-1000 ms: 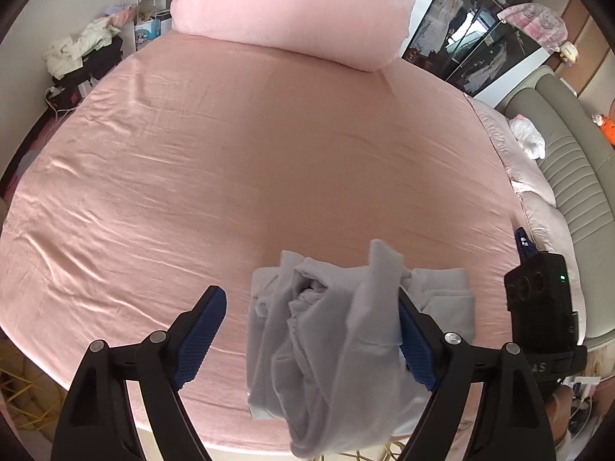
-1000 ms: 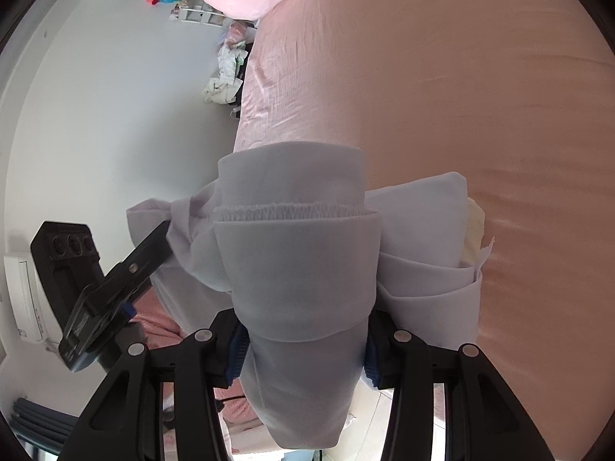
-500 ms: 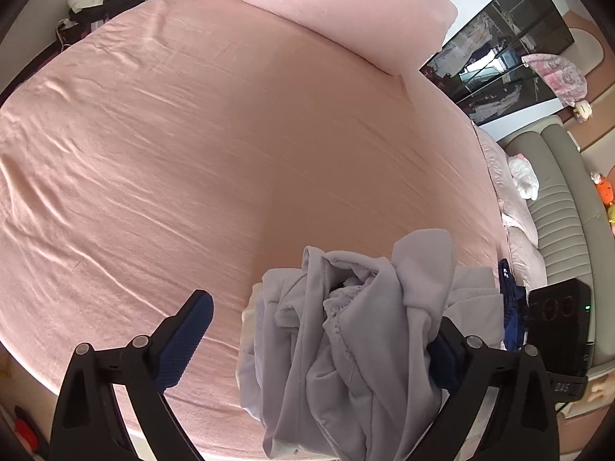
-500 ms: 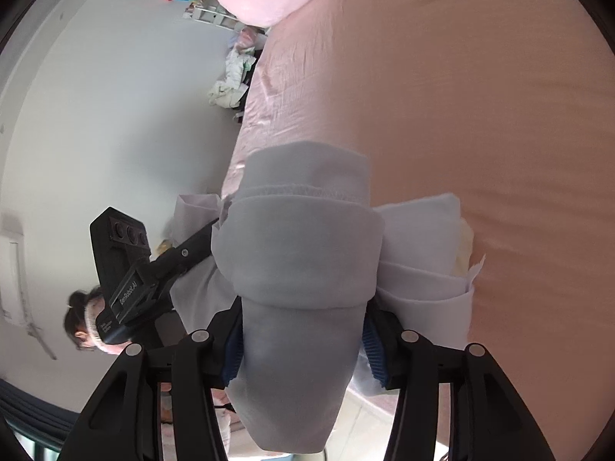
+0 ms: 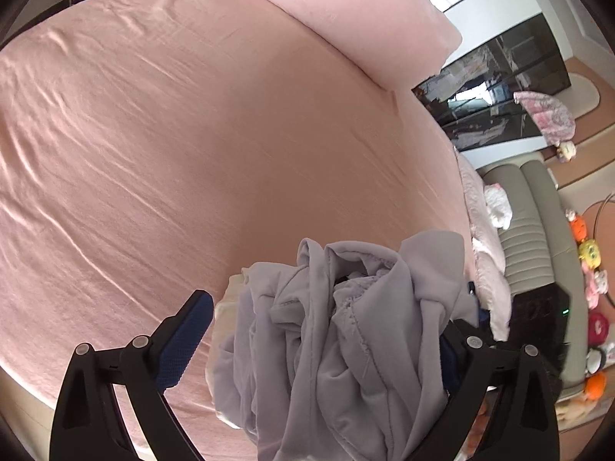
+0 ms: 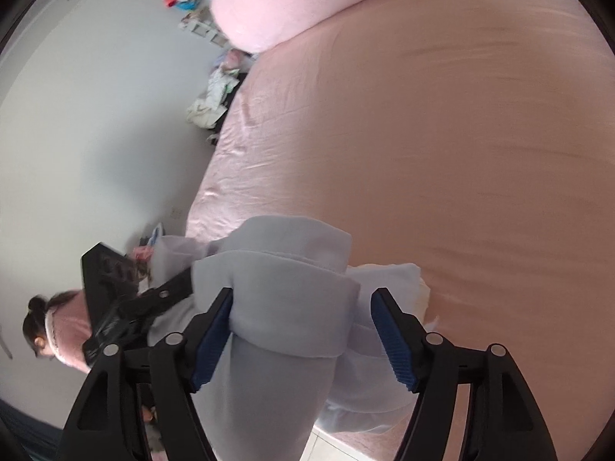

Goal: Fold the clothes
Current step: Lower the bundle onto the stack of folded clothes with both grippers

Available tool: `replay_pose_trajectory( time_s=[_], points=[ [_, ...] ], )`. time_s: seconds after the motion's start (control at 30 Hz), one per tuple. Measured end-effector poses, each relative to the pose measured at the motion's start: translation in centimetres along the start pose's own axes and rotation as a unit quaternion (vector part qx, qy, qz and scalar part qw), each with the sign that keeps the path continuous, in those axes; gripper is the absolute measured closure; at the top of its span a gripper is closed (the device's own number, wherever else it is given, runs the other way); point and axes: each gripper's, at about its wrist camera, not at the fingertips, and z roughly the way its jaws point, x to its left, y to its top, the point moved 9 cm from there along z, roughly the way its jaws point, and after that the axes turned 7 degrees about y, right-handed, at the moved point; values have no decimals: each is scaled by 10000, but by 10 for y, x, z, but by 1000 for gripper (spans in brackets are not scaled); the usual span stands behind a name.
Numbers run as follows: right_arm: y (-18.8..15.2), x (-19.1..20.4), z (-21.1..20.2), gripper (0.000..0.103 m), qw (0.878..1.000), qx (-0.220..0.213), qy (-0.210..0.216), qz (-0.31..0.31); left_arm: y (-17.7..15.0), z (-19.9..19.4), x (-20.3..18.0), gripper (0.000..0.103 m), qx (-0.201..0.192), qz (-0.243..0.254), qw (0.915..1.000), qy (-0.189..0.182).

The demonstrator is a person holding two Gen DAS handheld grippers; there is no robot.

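Note:
A grey garment (image 5: 346, 338) lies bundled at the near edge of the pink bed (image 5: 192, 134). A pale cloth (image 5: 226, 307) peeks out beneath it. My left gripper (image 5: 319, 345) stands wide open around the bundle. Its left pad is clear of the cloth, while folds drape over and hide the right pad. In the right wrist view the same garment (image 6: 288, 299) sits between the jaws of my right gripper (image 6: 303, 338), which are opening. The left pad touches the cloth and the right pad stands apart. The left gripper (image 6: 127, 299) shows beside it.
A big pink pillow roll (image 5: 346, 19) lies across the far end of the bed. A grey sofa (image 5: 538, 230) with plush toys (image 5: 592, 261) and a dark glass cabinet (image 5: 499, 88) stand to the right. A person (image 6: 57, 330) is at the bed's edge; clothes (image 6: 211, 103) are piled by the wall.
The right gripper's jaws have spread and its right pad has come off the grey garment. The left gripper has sunk toward the bundle, rolled, and opened wider.

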Motion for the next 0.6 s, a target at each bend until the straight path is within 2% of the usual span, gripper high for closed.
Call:
replay_pose_trajectory(
  time_s=[0.1,0.2,0.4,0.6],
  points=[
    [-6,-15,6,31,9986,-105,262,443,-3,3,8,2,8,-320,9988,-365],
    [-9,-18,10,30,9992,-184,97,331,-9,9,16,0,79,-647,9958,-648],
    [-16,-21,19,28,9994,-87,-1,344,-16,11,25,0,104,-792,9938,-768],
    [-7,-6,19,28,9995,-305,88,86,-8,-4,13,0,254,-906,9937,-606]
  ],
)
